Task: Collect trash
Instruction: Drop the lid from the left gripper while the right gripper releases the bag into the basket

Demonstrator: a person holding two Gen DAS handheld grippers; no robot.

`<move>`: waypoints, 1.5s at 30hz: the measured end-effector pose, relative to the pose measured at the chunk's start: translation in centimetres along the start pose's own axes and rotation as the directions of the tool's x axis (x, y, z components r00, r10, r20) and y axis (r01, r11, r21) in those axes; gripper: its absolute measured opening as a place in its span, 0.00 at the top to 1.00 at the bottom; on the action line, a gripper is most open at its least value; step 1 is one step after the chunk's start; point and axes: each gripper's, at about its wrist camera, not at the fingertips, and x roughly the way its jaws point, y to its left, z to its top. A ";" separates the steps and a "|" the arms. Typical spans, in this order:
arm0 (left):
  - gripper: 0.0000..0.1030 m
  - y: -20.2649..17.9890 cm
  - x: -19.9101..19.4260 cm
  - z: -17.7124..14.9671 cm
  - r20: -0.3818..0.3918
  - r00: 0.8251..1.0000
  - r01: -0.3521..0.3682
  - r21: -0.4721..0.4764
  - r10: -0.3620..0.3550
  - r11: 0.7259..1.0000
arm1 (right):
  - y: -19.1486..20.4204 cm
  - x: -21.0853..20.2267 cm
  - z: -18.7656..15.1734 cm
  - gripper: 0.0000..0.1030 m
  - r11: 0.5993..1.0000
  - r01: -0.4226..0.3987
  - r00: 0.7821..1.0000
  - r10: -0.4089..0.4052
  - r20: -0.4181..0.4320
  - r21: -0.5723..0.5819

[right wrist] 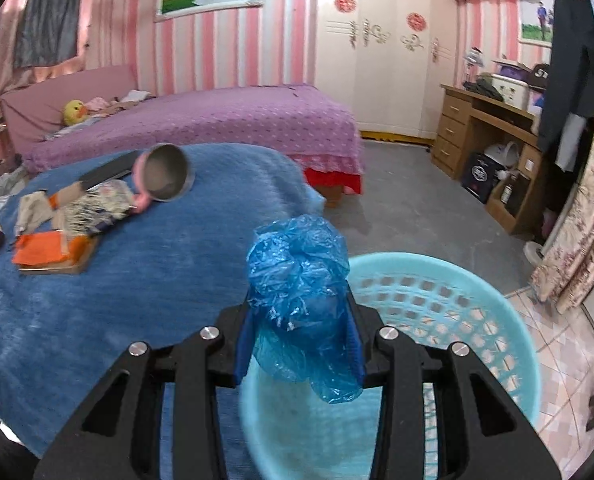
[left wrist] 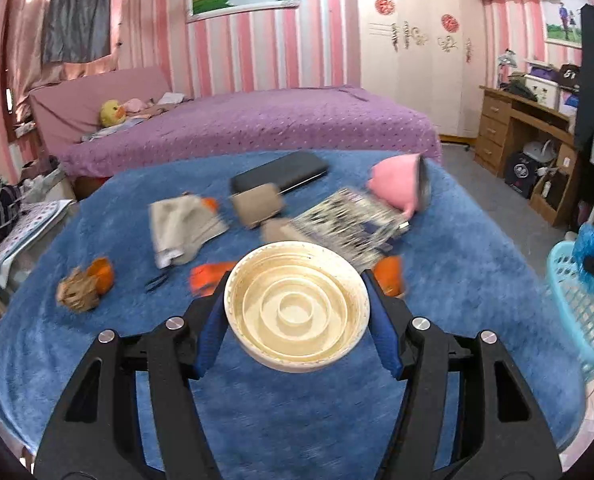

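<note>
Blue plush bedding (left wrist: 97,360) spreads beneath both grippers. Pinched between the pads of the left gripper (left wrist: 297,320) is a cream round lid (left wrist: 296,317), with scattered litter just beyond it. Clamped in the right gripper (right wrist: 301,320) is a crumpled blue plastic bag (right wrist: 297,280), hanging above the turquoise basket (right wrist: 437,300).

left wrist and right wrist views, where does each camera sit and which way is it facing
Left wrist: sits on the left claw, looking forward and down over the blue blanket; its fingers hold a cream lid.
Right wrist: sits on the right claw, looking down at the basket; its fingers hold a blue plastic bag.
Shared: blanket, basket, purple bed, pink cup.
</note>
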 end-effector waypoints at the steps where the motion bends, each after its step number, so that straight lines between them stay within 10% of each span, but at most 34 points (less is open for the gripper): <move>1: 0.41 -0.6 0.1 0.2 0.002 1.000 0.015 -0.005 -0.015 1.000 | -0.4 0.1 0.0 0.63 1.000 0.010 1.000 -0.010 -0.002 0.001; 18: 0.41 -19.4 2.5 -0.3 -0.066 0.937 0.348 0.090 -0.343 0.933 | -11.2 0.5 -2.6 0.63 0.976 0.170 0.985 -0.168 -0.030 0.135; 30: 0.41 -29.6 1.8 -2.2 -0.143 0.883 0.468 0.199 -0.447 0.861 | -14.2 0.2 -3.7 0.63 0.961 0.190 0.982 -0.188 -0.029 0.199; 35: 0.20 -30.2 2.1 -2.0 -0.147 0.891 0.453 0.217 -0.430 0.865 | -14.1 0.4 -3.6 0.63 0.965 0.177 0.984 -0.175 -0.027 0.196; 45: 0.09 -26.9 2.0 -0.9 -0.083 0.931 0.366 0.226 -0.356 0.903 | -13.8 0.4 -3.6 0.63 0.967 0.164 0.986 -0.163 -0.020 0.193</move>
